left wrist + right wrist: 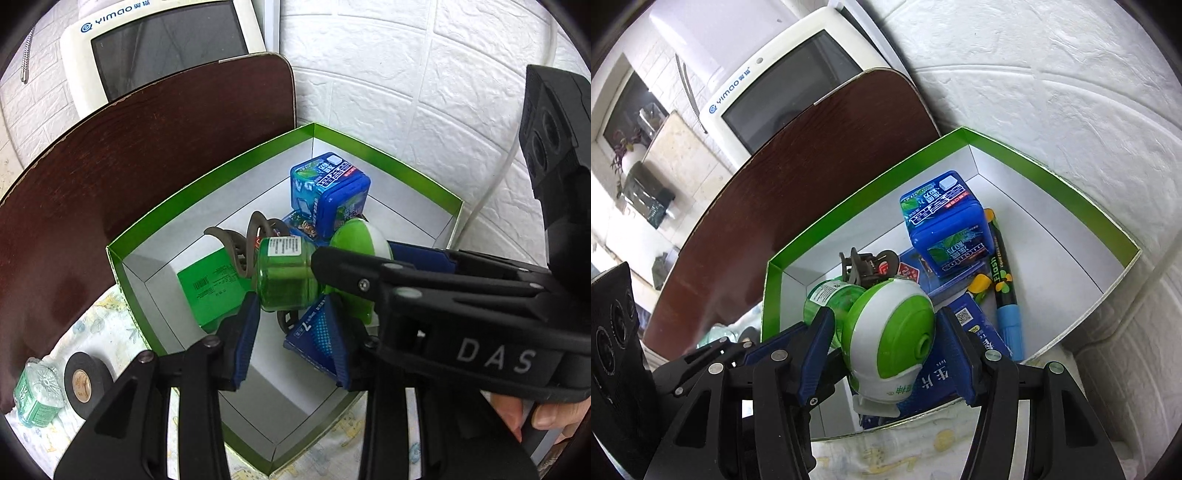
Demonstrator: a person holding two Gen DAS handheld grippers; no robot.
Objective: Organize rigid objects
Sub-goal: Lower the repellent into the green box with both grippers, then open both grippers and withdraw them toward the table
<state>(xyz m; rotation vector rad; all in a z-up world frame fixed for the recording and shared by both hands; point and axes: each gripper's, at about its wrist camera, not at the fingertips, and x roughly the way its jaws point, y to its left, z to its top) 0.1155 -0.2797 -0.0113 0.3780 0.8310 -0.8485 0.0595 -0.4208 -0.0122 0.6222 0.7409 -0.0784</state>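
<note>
Green-and-white repellent device between right tool pads

I see a dark wooden board leaning against the white brick-pattern wall, with a white appliance marked YIMAO just behind it. Under everything lies a pale patterned cloth. A thin white cable runs down the wall.

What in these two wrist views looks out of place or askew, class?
The green and white mosquito-repellent device lies tipped on its side above the jumbled contents of the green-rimmed cardboard box, held by the right gripper. Two items are outside the box: a black tape roll and a small green-labelled clear jar.
</note>
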